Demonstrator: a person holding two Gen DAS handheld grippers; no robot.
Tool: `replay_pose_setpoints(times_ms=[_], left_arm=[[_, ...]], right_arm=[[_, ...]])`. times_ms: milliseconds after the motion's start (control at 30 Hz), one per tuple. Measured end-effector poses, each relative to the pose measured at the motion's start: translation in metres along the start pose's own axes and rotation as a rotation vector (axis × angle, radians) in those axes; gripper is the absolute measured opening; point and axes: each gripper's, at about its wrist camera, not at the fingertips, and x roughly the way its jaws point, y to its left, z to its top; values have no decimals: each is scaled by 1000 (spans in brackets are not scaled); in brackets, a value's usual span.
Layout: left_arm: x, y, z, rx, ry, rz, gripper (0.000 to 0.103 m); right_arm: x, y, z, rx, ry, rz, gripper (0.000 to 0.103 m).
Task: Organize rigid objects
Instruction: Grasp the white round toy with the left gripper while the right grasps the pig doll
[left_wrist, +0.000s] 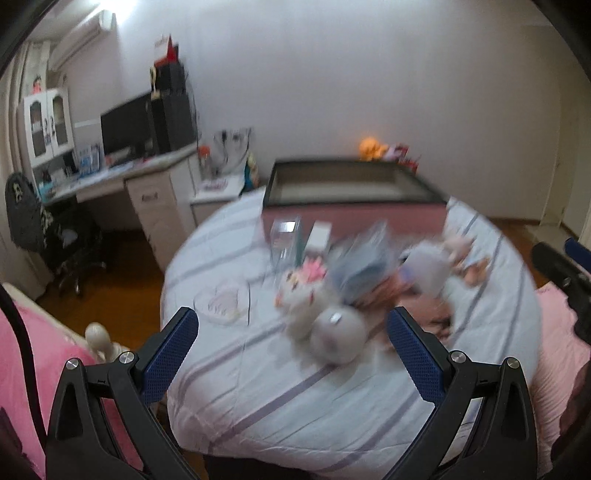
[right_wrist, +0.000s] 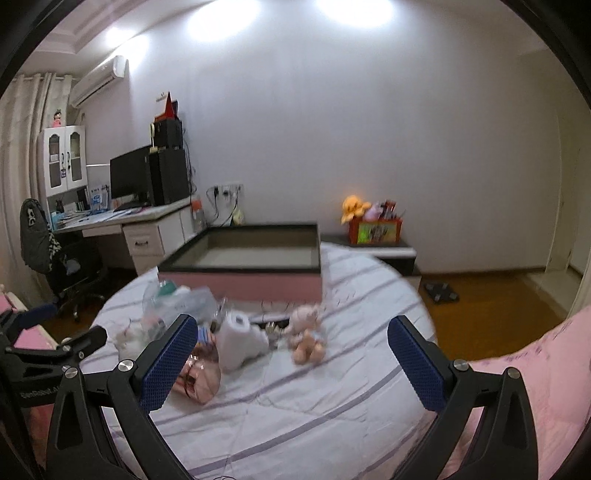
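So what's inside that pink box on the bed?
The pink box looks empty: the right wrist view shows bare grey inner walls and some floor. The front wall hides the near part of the floor, so something low there could be missed.

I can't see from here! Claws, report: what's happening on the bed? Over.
Left claw open, empty. Right claw open, empty. Toy pile untouched on the bed; pink box behind looks empty. Nothing blocking.
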Motion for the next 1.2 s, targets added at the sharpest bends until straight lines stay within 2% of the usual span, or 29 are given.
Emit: replay_pose_setpoints(times_ms=[167, 433, 467, 500, 533, 567, 867, 1000, 1067, 1133, 1200], left_arm=[[30, -1, -11, 0, 79, -11, 103], [70, -16, -8, -17, 161, -21, 102], [73, -16, -6, -26, 166, -12, 101], [76, -14, -5, -36, 171, -11, 91], [79, -10, -3, -48, 175, -47, 71], [80, -8, -2, -61, 180, -77, 65], [67, 8, -1, -64, 160, -96, 64], [61, 14, 5, -67, 145, -111, 64], [56, 19, 11, -84, 124, -131, 65], [55, 19, 18, -77, 110, -127, 64], [57, 17, 24, -68, 103, -114, 65]], right_arm=[[27, 3, -15, -1, 71, 10, 103], [46, 0, -21, 1, 124, -23, 103], [50, -1, -22, -1, 131, -24, 103], [53, -2, -22, -3, 137, -26, 103], [56, -4, -21, -4, 144, -30, 103], [59, -6, -22, -5, 147, -32, 103], [105, -23, -15, -26, 232, -56, 103], [137, -20, -7, -63, 309, -26, 103], [154, -16, -4, -81, 355, -17, 97], [167, -17, -3, -80, 383, 8, 74], [182, -19, -7, -52, 448, 65, 62]])
